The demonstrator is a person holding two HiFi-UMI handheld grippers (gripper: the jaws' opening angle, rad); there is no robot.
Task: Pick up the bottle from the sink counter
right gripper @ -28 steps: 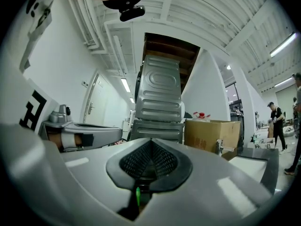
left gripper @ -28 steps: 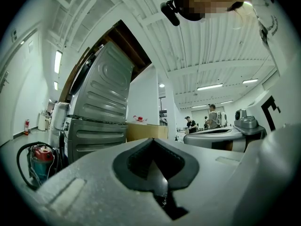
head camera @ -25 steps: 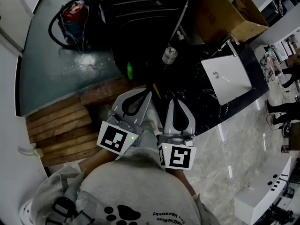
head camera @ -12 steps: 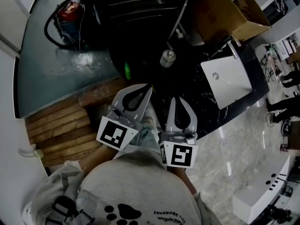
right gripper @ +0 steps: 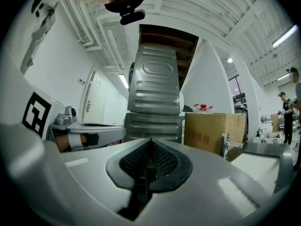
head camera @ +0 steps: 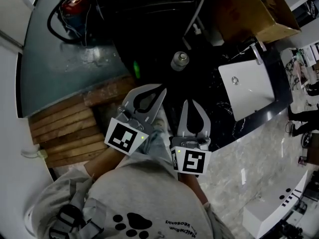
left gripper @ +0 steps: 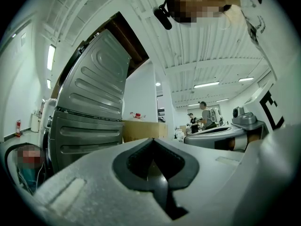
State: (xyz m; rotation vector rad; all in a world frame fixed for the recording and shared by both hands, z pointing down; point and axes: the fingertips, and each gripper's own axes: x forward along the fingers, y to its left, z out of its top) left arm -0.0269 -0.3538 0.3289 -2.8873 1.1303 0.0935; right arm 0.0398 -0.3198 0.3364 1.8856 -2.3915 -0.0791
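Observation:
The bottle, clear with a silver cap and seen from above, stands on the black sink counter. My left gripper is shut and empty, a short way below and left of the bottle. Beside it, my right gripper is also shut with nothing in it, a little further back from the bottle. Both point level toward the counter. In the left gripper view the jaws meet, and in the right gripper view the jaws meet too. Neither gripper view shows the bottle.
A white sink basin with a faucet lies right of the bottle. A cardboard box stands behind it. A grey ribbed metal unit rises ahead. A wooden pallet and a hosed machine are at left.
Both grippers have moved forward toward the counter and bottle, staying shut and side by side. The bottle has not moved on the counter.

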